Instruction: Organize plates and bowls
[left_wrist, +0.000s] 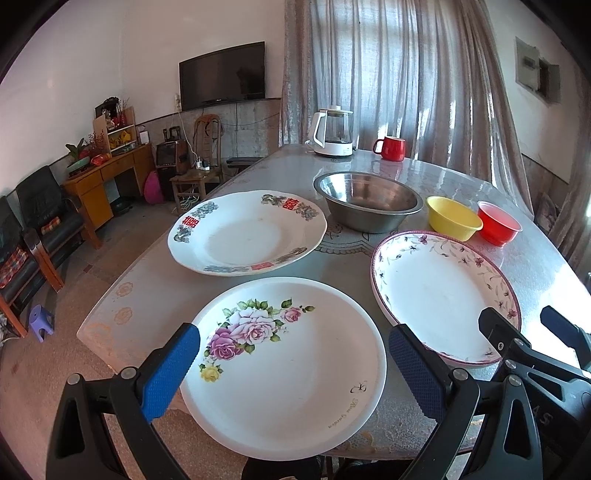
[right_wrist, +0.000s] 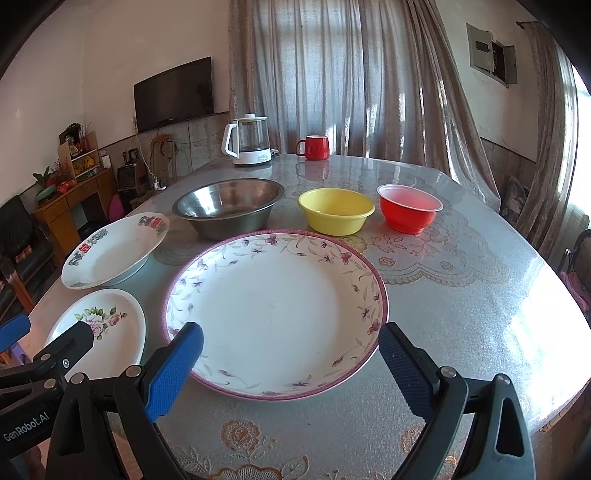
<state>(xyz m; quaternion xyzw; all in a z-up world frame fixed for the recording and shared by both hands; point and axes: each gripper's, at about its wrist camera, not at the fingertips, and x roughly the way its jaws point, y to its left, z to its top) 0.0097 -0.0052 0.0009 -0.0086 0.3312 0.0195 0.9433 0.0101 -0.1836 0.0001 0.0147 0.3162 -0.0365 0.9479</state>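
Observation:
Three plates lie on the table: a rose-printed white plate (left_wrist: 284, 365) nearest me, a plate with red characters on its rim (left_wrist: 245, 232) behind it, and a purple-rimmed floral plate (right_wrist: 275, 310) to the right. Farther back stand a steel bowl (right_wrist: 229, 206), a yellow bowl (right_wrist: 336, 210) and a red bowl (right_wrist: 410, 208). My left gripper (left_wrist: 293, 373) hangs open above the rose plate's near half, holding nothing. Over the near edge of the purple-rimmed plate, my right gripper (right_wrist: 290, 365) is open too, with nothing between its fingers.
A white kettle (right_wrist: 249, 146) and a red mug (right_wrist: 314, 147) stand at the table's far edge. The rose plate overhangs the near table edge (left_wrist: 110, 354). Chairs, a wooden desk and a stool are on the floor at left. Bare tabletop (right_wrist: 461, 295) lies at right.

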